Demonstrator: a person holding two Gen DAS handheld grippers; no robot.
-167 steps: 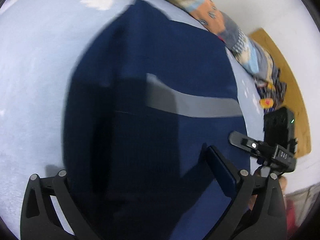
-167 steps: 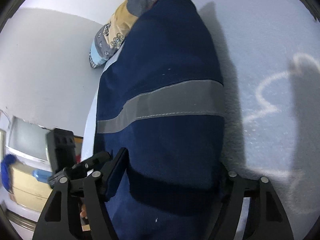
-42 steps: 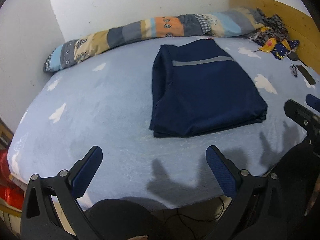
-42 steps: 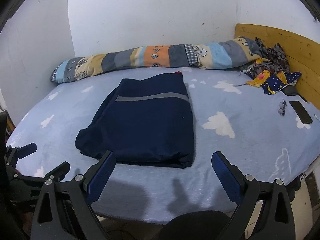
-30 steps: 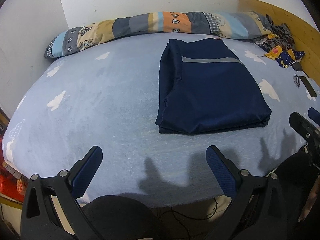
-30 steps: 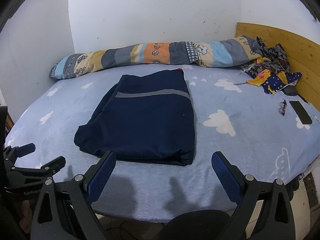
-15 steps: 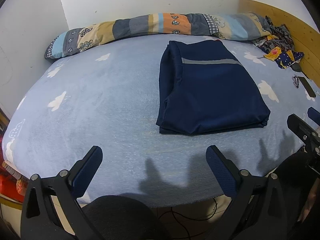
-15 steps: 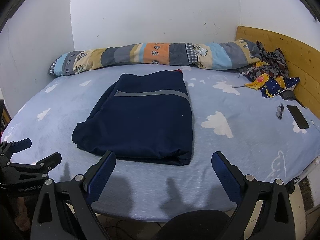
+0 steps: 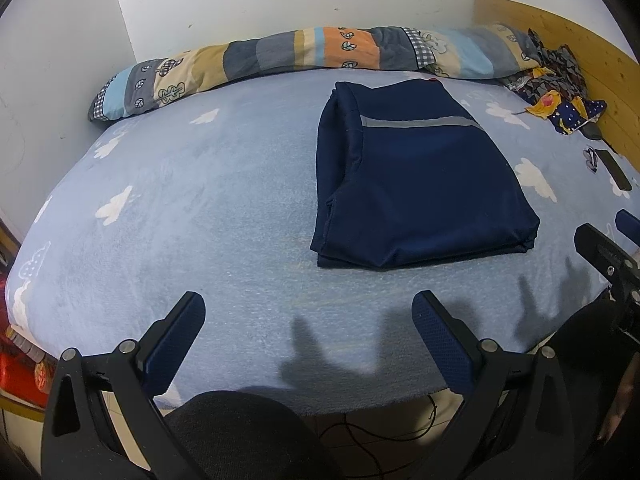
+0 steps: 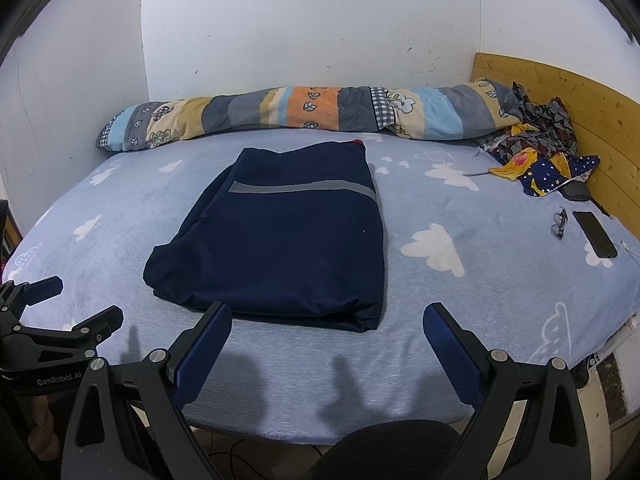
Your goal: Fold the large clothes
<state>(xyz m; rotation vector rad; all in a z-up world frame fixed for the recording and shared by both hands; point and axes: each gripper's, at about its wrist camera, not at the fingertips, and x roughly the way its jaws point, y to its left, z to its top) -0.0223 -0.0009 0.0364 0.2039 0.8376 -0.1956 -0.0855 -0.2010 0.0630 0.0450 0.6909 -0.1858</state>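
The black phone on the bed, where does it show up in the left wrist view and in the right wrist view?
Left wrist view: the black phone lies at the far right edge, on the blue sheet, right of the folded navy garment.
Right wrist view: the phone lies at the right, near the wooden headboard.
Shared landmark: the small sunglasses lie just left of it in both views.

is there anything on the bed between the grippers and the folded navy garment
Nothing visible. Between the open left hand-held gripper, the open right hand-held gripper and the folded navy garment lies only bare blue sheet with the grippers' shadows on it. The phone and the crumpled clothes sit far off to the right, by the headboard.
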